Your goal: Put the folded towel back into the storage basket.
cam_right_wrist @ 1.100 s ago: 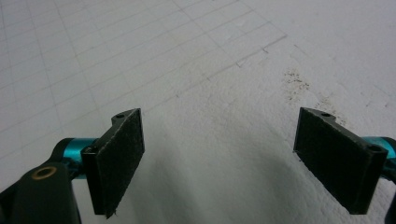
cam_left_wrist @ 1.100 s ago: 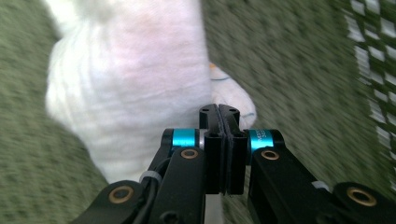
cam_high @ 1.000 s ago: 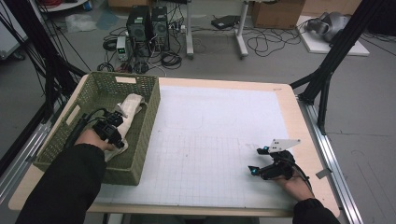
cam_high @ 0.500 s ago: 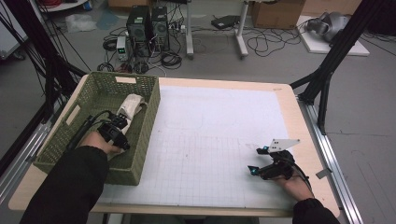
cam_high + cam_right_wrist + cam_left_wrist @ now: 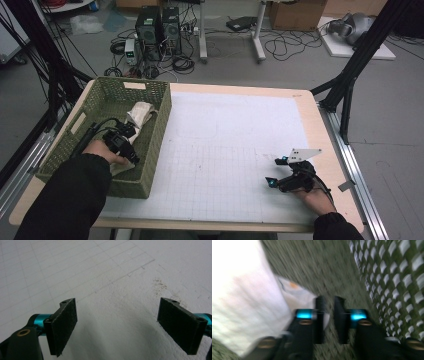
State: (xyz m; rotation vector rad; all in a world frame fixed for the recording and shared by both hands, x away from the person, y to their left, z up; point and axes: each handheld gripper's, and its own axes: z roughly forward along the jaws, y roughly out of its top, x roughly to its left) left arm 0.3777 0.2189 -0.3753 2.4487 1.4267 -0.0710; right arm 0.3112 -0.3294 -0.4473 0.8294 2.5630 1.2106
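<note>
Table (image 5: pixel 240 95) with white gridded mat (image 5: pixel 225 150)

Set at the left end of the table (image 5: pixel 240 97), a woven basket (image 5: pixel 155 145), with a folded cloth (image 5: pixel 141 113) lying inside toward its far end. Down in the basket, just nearer than the cloth, the left gripper (image 5: pixel 122 142), the cloth at its left in the left gripper view (image 5: pixel 249 310) and the basket wall at its right (image 5: pixel 392 285). Spread over the tabletop right of the basket, a gridded mat (image 5: pixel 225 150). Resting on the mat's near right corner, well apart from the basket, the right gripper (image 5: pixel 276 172). On the floor beyond the table, computer towers (image 5: pixel 159 27) and cables (image 5: pixel 280 47).
</note>
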